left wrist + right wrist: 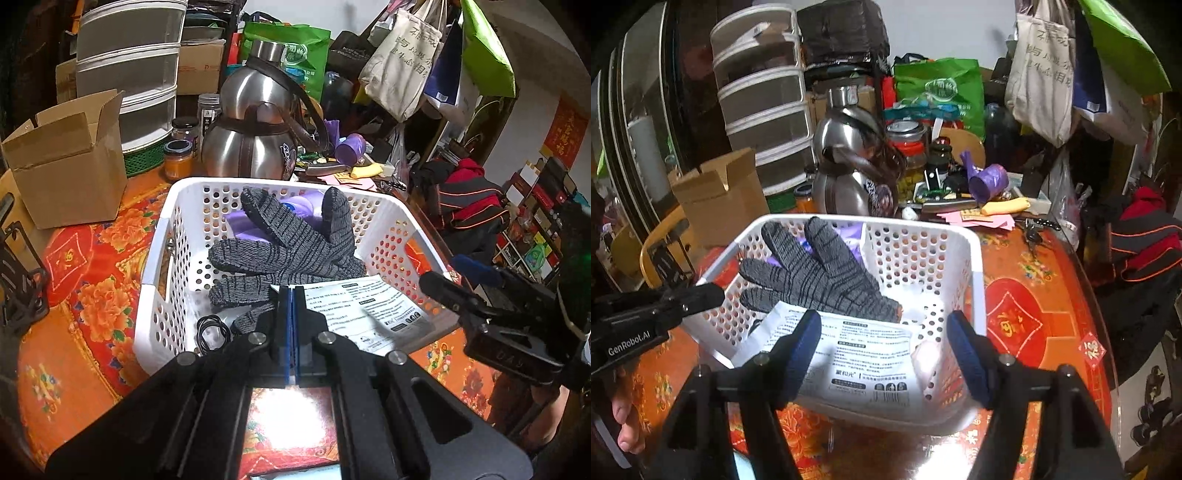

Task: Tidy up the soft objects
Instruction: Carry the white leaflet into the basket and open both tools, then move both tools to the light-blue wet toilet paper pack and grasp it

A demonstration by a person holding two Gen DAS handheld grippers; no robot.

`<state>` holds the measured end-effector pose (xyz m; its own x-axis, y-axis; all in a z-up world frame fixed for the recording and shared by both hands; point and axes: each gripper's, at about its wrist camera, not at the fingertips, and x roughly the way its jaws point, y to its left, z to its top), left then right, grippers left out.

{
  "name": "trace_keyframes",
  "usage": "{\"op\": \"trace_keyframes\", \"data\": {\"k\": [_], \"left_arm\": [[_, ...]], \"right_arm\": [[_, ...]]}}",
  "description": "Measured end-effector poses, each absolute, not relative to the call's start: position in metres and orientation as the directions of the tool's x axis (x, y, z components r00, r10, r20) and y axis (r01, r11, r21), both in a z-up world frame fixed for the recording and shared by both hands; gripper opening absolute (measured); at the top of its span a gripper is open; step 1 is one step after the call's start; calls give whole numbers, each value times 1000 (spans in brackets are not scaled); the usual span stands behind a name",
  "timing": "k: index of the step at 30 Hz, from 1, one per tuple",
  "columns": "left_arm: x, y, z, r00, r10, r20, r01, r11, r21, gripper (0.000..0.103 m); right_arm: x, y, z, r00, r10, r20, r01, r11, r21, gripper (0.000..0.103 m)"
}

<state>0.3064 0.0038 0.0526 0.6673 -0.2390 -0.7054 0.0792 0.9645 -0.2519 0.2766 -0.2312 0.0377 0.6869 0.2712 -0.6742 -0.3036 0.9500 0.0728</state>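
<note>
A white perforated basket stands on the red floral tablecloth. In it a grey knitted glove lies over a purple pack. A white printed packet leans on the near rim, beside a black cable. My left gripper is shut with nothing in it, above the basket's near edge. My right gripper is open, its blue pads standing either side of the packet without pressing on it.
Behind the basket are a steel flask, a cardboard box, stacked plastic drawers, jars, a purple cup and hanging tote bags. Red and black clothing lies right. A person's hand holds the left gripper.
</note>
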Motion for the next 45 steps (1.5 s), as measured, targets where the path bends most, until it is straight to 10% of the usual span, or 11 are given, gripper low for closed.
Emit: {"op": "trace_keyframes", "data": {"k": [9, 11, 13, 16, 28, 45], "left_arm": [[295, 3, 46, 659, -228, -716, 81, 969, -235, 4], [286, 2, 46, 666, -221, -712, 90, 972, -218, 17], [273, 2, 49, 687, -196, -700, 88, 978, -188, 56], [246, 4, 57, 751, -151, -643, 74, 987, -146, 77], [160, 6, 65, 831, -100, -547, 58, 994, -94, 89], [84, 12, -17, 731, -207, -650, 92, 974, -206, 99]], "right_arm": [[260, -242, 38, 693, 298, -656, -301, 947, 111, 70], [248, -244, 40, 704, 305, -641, -307, 945, 112, 71], [233, -245, 42, 717, 307, -626, -313, 944, 105, 75], [209, -248, 43, 728, 327, -603, -330, 938, 110, 80], [140, -256, 26, 732, 386, -562, -374, 916, 143, 82], [70, -265, -58, 671, 392, -629, -321, 919, 230, 84]]}}
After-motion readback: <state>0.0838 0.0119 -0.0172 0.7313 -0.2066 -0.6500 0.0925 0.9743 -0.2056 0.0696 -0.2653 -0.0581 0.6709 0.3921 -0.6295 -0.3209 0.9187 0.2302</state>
